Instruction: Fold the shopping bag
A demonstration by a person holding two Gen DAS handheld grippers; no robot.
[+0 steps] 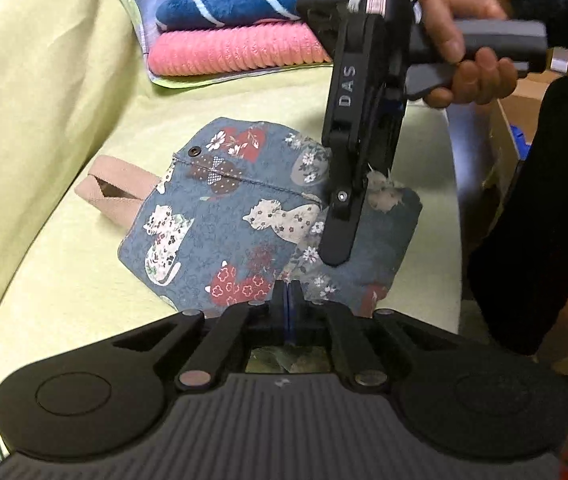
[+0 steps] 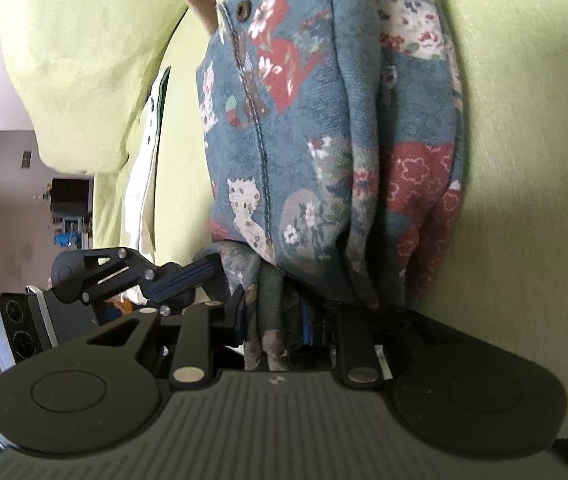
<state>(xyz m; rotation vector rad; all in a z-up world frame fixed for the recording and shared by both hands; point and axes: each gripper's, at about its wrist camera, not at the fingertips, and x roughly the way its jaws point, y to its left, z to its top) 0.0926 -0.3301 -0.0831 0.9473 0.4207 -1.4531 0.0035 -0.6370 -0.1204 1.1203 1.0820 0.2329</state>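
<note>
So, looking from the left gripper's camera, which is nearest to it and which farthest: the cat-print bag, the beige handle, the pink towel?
1. Cat-print bag: right at the left gripper, near edge pinched.
2. Beige handle: beyond, sticking out from the bag's left side.
3. Pink towel: farthest, at the back, under a blue towel.

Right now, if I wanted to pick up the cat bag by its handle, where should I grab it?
Grab the tan handle at its loop end, coming from the far side of the shopping bag, away from both grippers. The strap lies flat on the green cover and sticks out past the bag's edge near the snap button, so it is free. The right gripper and left gripper crowd the other end.
</note>
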